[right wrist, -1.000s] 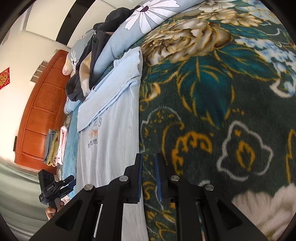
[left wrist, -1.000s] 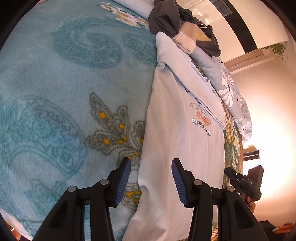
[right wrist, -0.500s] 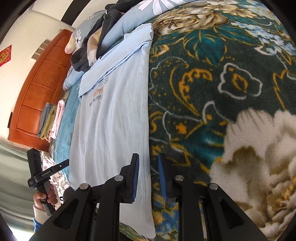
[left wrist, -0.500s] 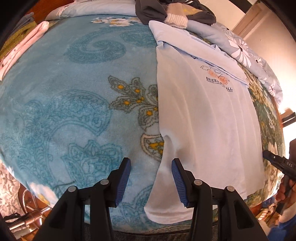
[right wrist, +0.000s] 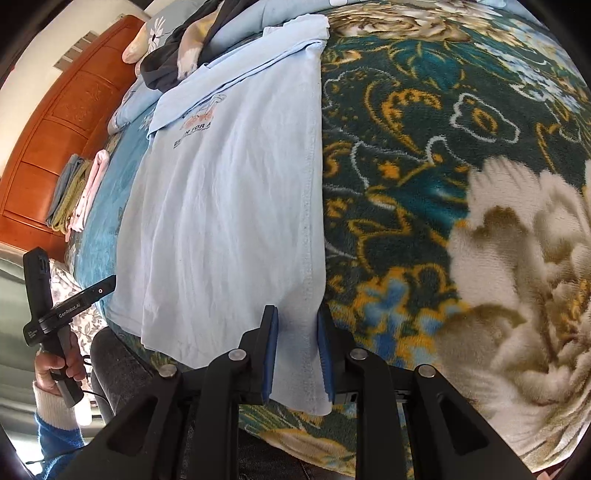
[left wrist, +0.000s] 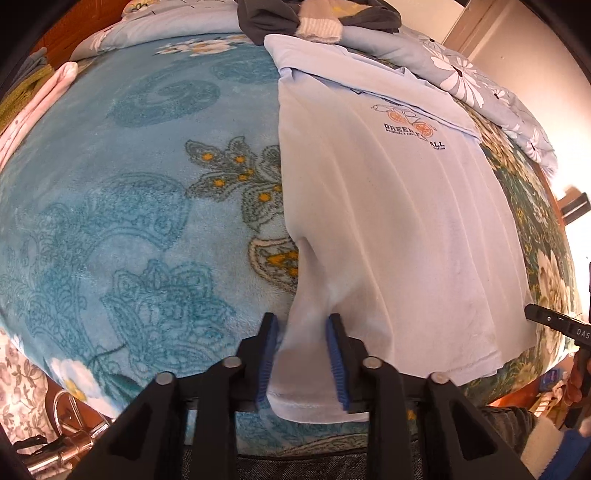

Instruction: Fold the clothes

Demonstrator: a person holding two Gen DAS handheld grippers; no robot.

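Note:
A light blue T-shirt [left wrist: 388, 221] with a dark printed logo lies flat on the bed, its top edge folded over and its hem hanging over the near edge. My left gripper [left wrist: 303, 354] has the shirt's left hem corner between its blue pads; the jaws are closing and the cloth bunches into a ridge there. In the right wrist view the T-shirt [right wrist: 229, 192] has its right hem corner between the pads of my right gripper [right wrist: 297, 350], which stand narrowly apart with the cloth flat. A hand holds the left gripper [right wrist: 66, 306] at far left.
The bed's blanket is light blue [left wrist: 129, 184] on the left and dark green floral [right wrist: 424, 129] on the right. A heap of dark and pale clothes [left wrist: 314, 14] sits beyond the shirt. Folded garments [right wrist: 74, 195] are stacked by the wooden headboard [right wrist: 55, 122].
Both grippers drew back toward the bed's near edge and now straddle the shirt's hem corners. The left jaws narrowed onto the cloth. The right jaws kept their narrow gap.

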